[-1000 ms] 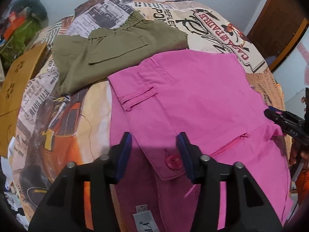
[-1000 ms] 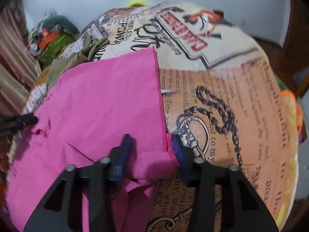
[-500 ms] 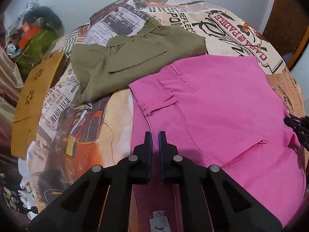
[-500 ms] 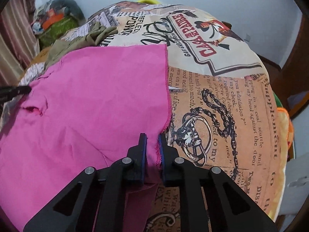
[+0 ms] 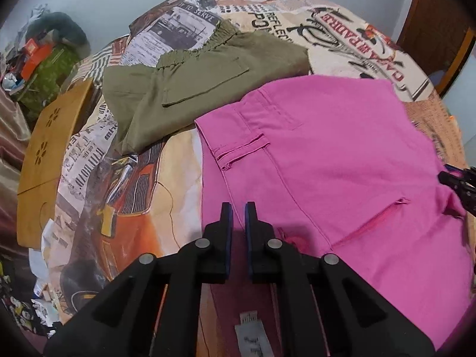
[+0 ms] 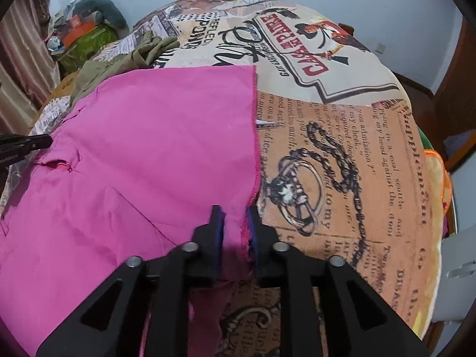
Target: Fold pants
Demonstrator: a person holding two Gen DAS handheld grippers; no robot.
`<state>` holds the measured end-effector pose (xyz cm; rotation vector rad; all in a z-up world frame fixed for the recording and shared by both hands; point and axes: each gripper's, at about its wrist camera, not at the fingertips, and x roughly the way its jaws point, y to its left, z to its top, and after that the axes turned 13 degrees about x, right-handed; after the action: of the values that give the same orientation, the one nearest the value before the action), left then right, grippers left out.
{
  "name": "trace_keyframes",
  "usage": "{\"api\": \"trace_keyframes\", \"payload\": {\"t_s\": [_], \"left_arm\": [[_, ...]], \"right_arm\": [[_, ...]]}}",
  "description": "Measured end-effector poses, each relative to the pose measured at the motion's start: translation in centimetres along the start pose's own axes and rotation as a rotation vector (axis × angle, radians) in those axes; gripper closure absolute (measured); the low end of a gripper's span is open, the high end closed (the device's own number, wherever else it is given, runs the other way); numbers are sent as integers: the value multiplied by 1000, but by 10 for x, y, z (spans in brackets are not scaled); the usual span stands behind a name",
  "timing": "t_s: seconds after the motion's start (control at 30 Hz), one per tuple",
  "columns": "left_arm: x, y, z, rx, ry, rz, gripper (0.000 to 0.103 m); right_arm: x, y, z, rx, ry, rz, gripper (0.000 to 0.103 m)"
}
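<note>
Pink pants (image 5: 327,160) lie spread on the printed bedspread, folded over on themselves. My left gripper (image 5: 237,208) is shut on the waistband end of the pink pants, near the button. In the right wrist view the pink pants (image 6: 148,154) fill the left half. My right gripper (image 6: 234,212) is shut on their hemmed leg edge. The right gripper's tip shows at the right edge of the left wrist view (image 5: 458,180); the left gripper's tip shows at the left edge of the right wrist view (image 6: 26,142).
Folded olive-green pants (image 5: 190,83) lie beyond the pink ones, touching their far edge. A yellow wooden board (image 5: 50,154) stands at the bed's left side. Cluttered bags (image 5: 44,68) sit at far left. A brown door (image 5: 440,29) is at far right.
Both grippers closed from open onto the pink pants, then lifted and pulled back slightly. The fabric near the waistband and leg hem is now raised with them.
</note>
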<state>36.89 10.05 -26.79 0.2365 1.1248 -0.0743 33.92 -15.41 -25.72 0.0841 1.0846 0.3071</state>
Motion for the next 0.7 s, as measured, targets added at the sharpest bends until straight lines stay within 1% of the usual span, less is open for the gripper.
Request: {"api": "trace_keyframes", "payload": {"t_s": [0.03, 0.07, 0.1, 0.17, 0.2, 0.23, 0.27, 0.3, 0.33, 0.37, 0.47, 0.6, 0.7], "left_arm": [[-4, 1, 0, 3, -6, 5, 95], [-7, 3, 0, 6, -13, 10, 95], [-14, 5, 2, 11, -27, 21, 93], [-23, 10, 8, 16, -55, 15, 83], [-27, 13, 12, 16, -69, 10, 68], [-31, 17, 18, 16, -85, 10, 52], [-37, 20, 23, 15, -110, 17, 46], [-45, 23, 31, 17, -151, 40, 41], [-49, 25, 38, 25, -176, 59, 38], [-51, 27, 43, 32, -188, 70, 37], [-53, 36, 61, 33, -218, 112, 37], [-36, 54, 77, -2, -198, 99, 37], [-17, 62, 81, -18, -164, 83, 37]], "right_arm": [[-3, -3, 3, 7, 6, -13, 70], [-5, -5, 5, 16, 7, -17, 67], [-9, -6, 8, 27, 2, -12, 66], [-18, -8, 15, 44, -14, 11, 65], [-22, -7, 19, 46, -23, 17, 61], [-26, -6, 24, 43, -33, 15, 51], [-29, -3, 29, 37, -48, 11, 46], [-32, -1, 32, 29, -61, 10, 42], [-37, 2, 37, 14, -91, 6, 41], [-40, 6, 43, -3, -113, -4, 41], [-39, 14, 58, -36, -132, -18, 39], [-30, 23, 79, -60, -158, -16, 39], [-17, 25, 97, -62, -167, -15, 39]]}}
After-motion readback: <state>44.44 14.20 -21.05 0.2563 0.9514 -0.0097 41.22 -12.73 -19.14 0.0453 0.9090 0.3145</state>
